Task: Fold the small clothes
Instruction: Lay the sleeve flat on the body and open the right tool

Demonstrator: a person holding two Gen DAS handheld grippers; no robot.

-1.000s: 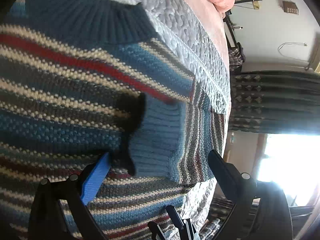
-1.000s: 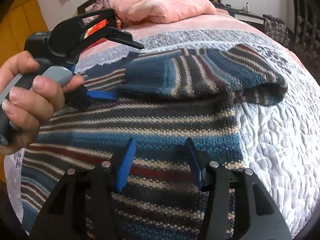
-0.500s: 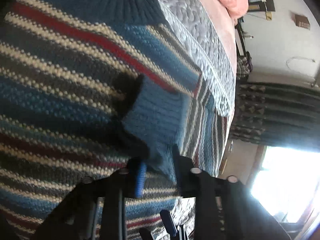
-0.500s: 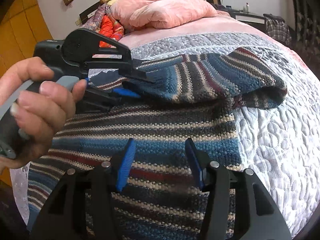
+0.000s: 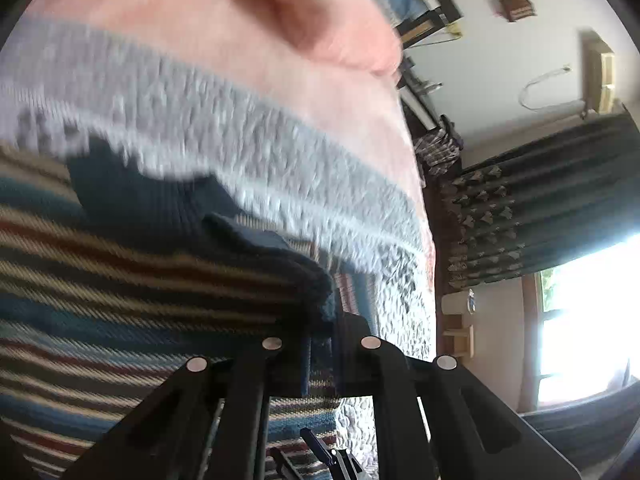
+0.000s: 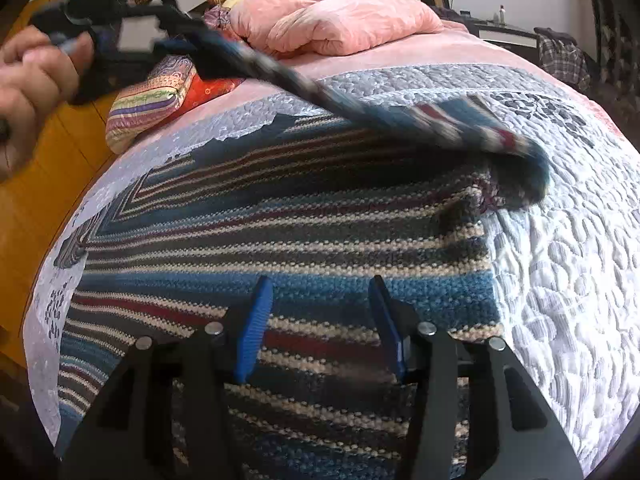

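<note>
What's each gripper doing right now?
Left gripper: shut on the sweater sleeve, lifted.
Right gripper: open, above the sweater body.

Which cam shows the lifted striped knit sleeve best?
Right wrist. It shows the striped knit sleeve stretched from the left gripper down to the sweater body on the quilted bedspread, though motion-blurred. Left wrist shows only the dark blue ribbed cuff pinched between its closed fingers, close up and blurred.

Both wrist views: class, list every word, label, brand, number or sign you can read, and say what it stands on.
None can be read.
Small brown wall plaque: blurred, no legible text.
Small bottle on the far dresser: too small to read.
Striped knitted sweater and quilted grey bedspread: patterns only, no lettering.
</note>
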